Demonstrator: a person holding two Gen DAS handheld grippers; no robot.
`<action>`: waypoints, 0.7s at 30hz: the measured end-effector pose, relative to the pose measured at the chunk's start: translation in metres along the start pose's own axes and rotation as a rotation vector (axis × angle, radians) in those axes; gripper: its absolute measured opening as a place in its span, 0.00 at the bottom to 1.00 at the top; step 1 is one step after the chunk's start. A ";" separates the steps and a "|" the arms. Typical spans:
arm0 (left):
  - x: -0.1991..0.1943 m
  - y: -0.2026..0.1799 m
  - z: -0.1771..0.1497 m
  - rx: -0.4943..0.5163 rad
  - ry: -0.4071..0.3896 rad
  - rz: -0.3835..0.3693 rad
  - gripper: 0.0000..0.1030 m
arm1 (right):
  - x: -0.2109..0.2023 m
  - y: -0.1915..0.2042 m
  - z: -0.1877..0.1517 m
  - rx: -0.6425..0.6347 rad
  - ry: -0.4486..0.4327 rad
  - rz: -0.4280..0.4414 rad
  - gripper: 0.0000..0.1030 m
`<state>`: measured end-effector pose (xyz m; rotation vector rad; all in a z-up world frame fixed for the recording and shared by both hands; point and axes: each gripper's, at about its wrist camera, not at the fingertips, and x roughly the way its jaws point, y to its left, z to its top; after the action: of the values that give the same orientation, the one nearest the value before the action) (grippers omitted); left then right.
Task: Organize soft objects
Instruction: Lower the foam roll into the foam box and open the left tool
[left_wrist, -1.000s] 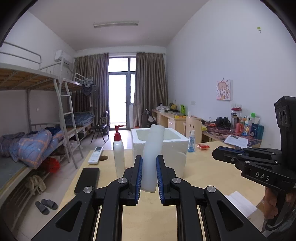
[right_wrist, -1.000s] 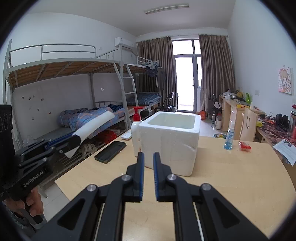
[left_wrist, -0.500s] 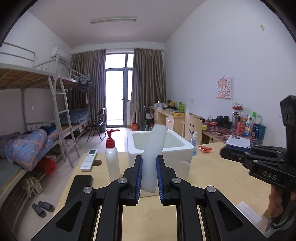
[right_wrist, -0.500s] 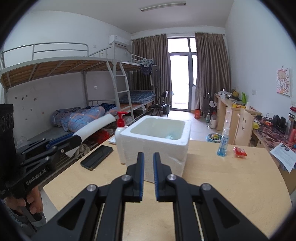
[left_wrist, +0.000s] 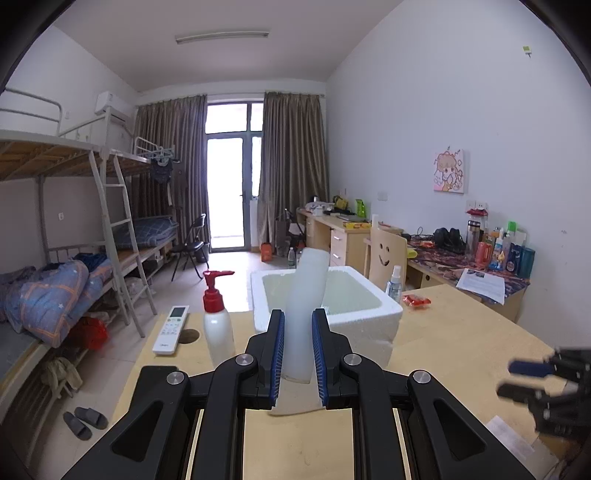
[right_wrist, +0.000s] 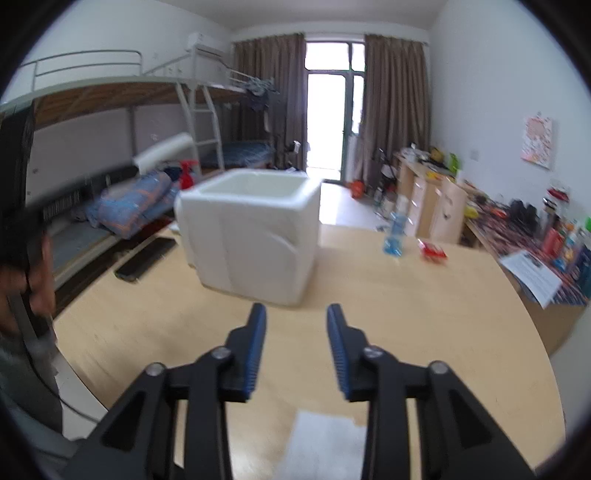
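Observation:
My left gripper (left_wrist: 298, 325) is shut on a white foam sheet (left_wrist: 306, 302) that stands up between its blue pads, in front of the open white foam box (left_wrist: 384, 317). The right wrist view shows that sheet (right_wrist: 162, 153) sticking out at the far left, above the box (right_wrist: 251, 240). My right gripper (right_wrist: 296, 321) hangs over the wooden table (right_wrist: 406, 314) with its jaws opening and nothing between them. A flat white sheet (right_wrist: 325, 443) lies on the table just below them. In the left wrist view the right gripper (left_wrist: 524, 376) is blurred at the lower right.
A pump bottle with a red top (left_wrist: 218, 325) and a remote (left_wrist: 170, 325) stand left of the box. A black phone (right_wrist: 144, 258) lies near the table's left edge. A small spray bottle (right_wrist: 395, 232) and a red packet (right_wrist: 432, 253) sit beyond the box on the right.
My right gripper went from shut to open and tipped downward toward the table. The left gripper carried the foam sheet nearer to the box.

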<state>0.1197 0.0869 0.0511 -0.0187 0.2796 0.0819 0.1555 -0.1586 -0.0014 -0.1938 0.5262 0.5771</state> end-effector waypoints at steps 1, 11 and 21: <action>0.002 0.000 0.003 0.001 -0.001 -0.003 0.16 | 0.001 -0.003 -0.008 0.006 0.026 -0.014 0.40; 0.029 -0.005 0.019 0.027 0.023 -0.017 0.16 | 0.002 -0.024 -0.050 0.066 0.185 -0.082 0.40; 0.063 -0.014 0.024 0.038 0.085 -0.038 0.16 | 0.012 -0.036 -0.078 0.108 0.300 -0.083 0.49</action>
<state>0.1876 0.0791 0.0572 0.0107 0.3658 0.0375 0.1510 -0.2074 -0.0730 -0.1996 0.8347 0.4392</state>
